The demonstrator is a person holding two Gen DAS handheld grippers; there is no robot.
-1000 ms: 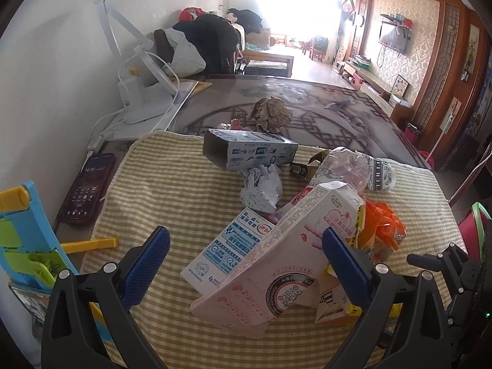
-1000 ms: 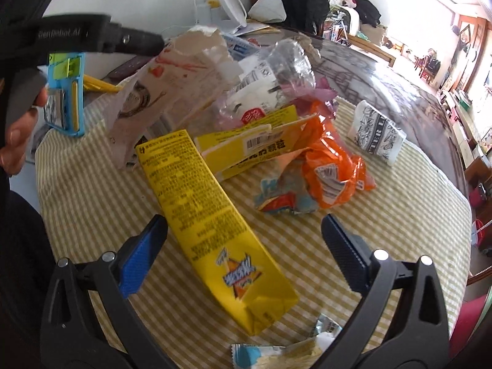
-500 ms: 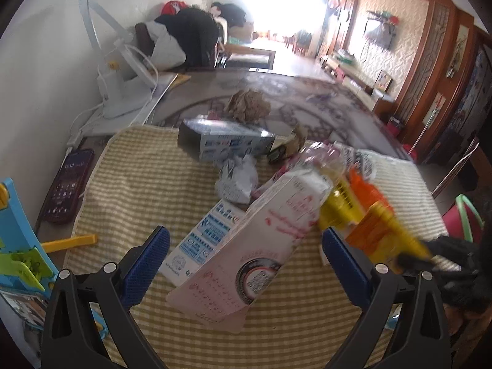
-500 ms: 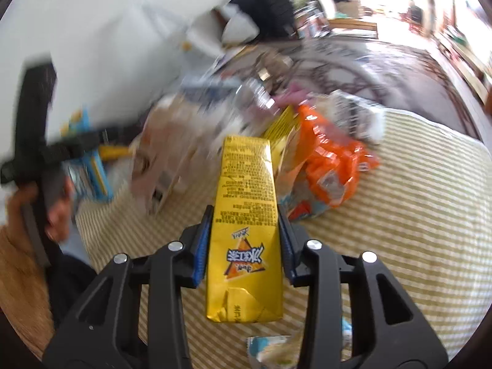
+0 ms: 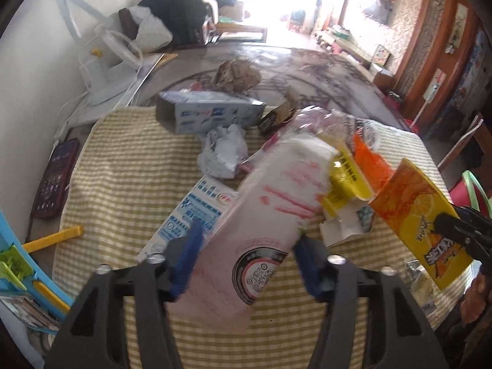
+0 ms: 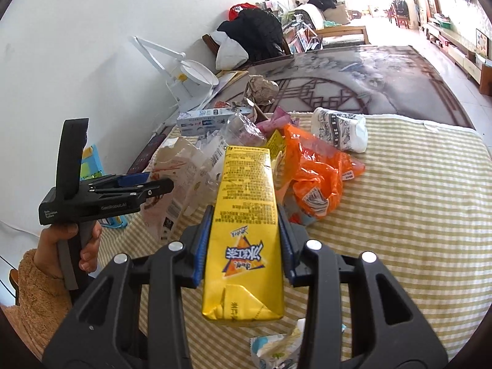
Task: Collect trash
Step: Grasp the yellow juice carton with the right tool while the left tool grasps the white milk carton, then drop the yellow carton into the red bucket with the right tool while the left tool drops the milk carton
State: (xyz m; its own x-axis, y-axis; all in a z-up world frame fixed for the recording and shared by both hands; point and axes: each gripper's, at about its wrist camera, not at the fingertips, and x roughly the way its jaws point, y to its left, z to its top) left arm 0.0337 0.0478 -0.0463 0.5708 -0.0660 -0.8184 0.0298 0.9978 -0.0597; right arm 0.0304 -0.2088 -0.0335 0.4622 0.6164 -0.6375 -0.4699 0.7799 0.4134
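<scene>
left wrist view: the left gripper (image 5: 246, 255) is clamped on a pink carton (image 5: 261, 224) above the checked cloth (image 5: 123, 178), among other trash. right wrist view: the right gripper (image 6: 244, 243) grips a yellow carton (image 6: 246, 227), lifted over the cloth beside an orange wrapper (image 6: 316, 175).

Black grippers, blue-padded fingers (image 6: 201, 246), silver screws; tan fuzzy sleeve (image 6: 37, 292).

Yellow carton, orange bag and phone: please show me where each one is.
Yellow carton (image 6: 246, 215): right wrist view, printed face between the fingers.
Orange bag (image 6: 316, 172): right wrist view, crumpled middle.
Phone (image 5: 53, 181): left wrist view, dark screen.
</scene>
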